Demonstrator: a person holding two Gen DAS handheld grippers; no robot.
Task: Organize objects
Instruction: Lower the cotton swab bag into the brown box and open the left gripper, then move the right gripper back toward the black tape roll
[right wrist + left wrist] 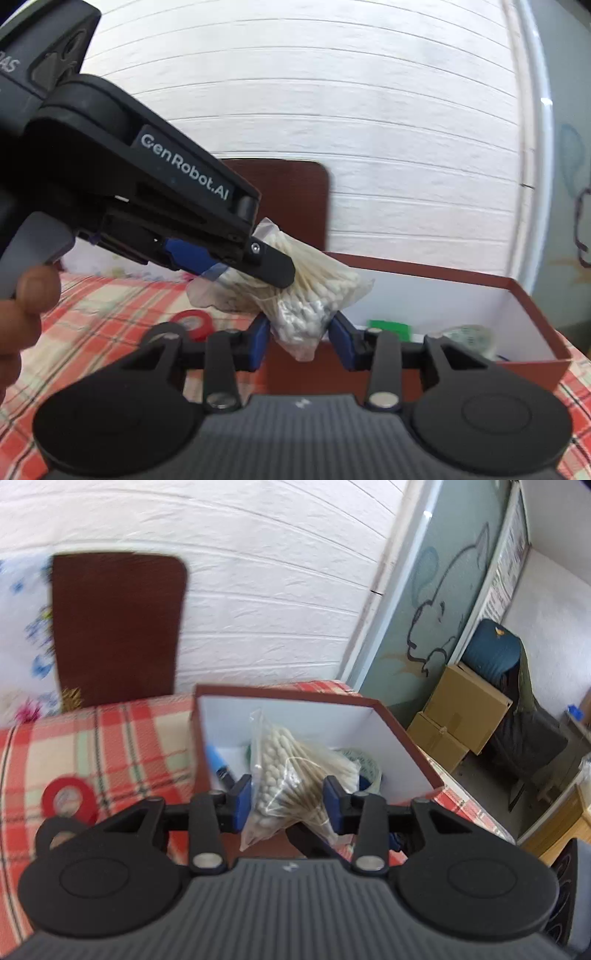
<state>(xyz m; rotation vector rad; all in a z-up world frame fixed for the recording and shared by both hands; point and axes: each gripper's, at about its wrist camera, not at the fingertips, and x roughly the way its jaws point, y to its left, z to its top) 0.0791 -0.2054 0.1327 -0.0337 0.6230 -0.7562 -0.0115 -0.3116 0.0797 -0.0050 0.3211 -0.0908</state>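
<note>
My left gripper [286,799] and right gripper [299,338] both pinch one clear bag of cotton swabs [291,775] between partly closed blue pads, held above the near edge of the open brown box [406,731] on the plaid tablecloth [110,738], red tape roll [68,797] nearby

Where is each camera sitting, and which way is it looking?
Left wrist: sits on the left gripper, looking along its fingers, over the bag of cotton swabs into the open box; its own blue pads show.
Right wrist: sits on the right gripper, facing the same bag by the box; the left gripper and a thumb show.
Shared: bag, box, red tape roll, checked cloth.
</note>
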